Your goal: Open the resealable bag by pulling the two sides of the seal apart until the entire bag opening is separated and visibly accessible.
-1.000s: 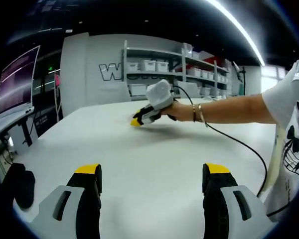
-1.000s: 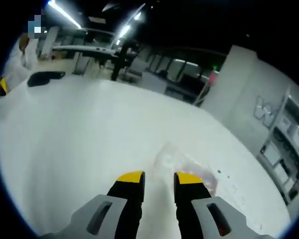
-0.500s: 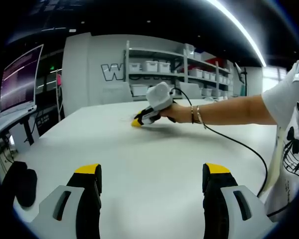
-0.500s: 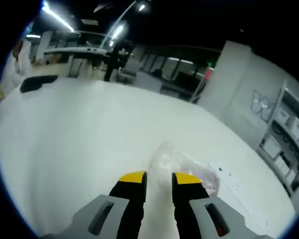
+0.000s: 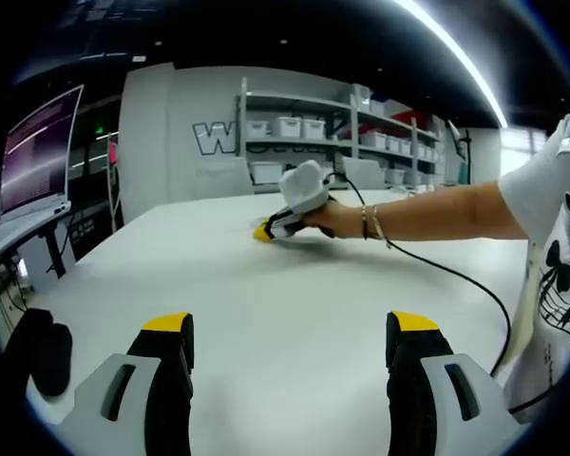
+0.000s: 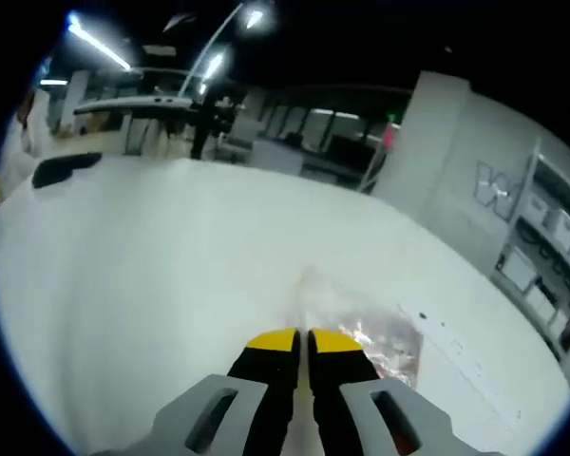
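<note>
Clear bag (image 6: 375, 334) seen flat on white desk (image 6: 152, 275), just ahead of right gripper (image 6: 302, 340). Jaws nearly together, likely pinched on near edge; cannot be told for sure. Left gripper (image 5: 290, 332) held wide apart, well away from bag. Bag judged thin, light, floppy, slippery. Best gripped at top strip, one side each.

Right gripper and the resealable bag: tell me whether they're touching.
Cannot tell. In the right gripper view the right gripper has its jaws nearly shut at the clear bag's edge, but the clear plastic hides any contact.
</note>
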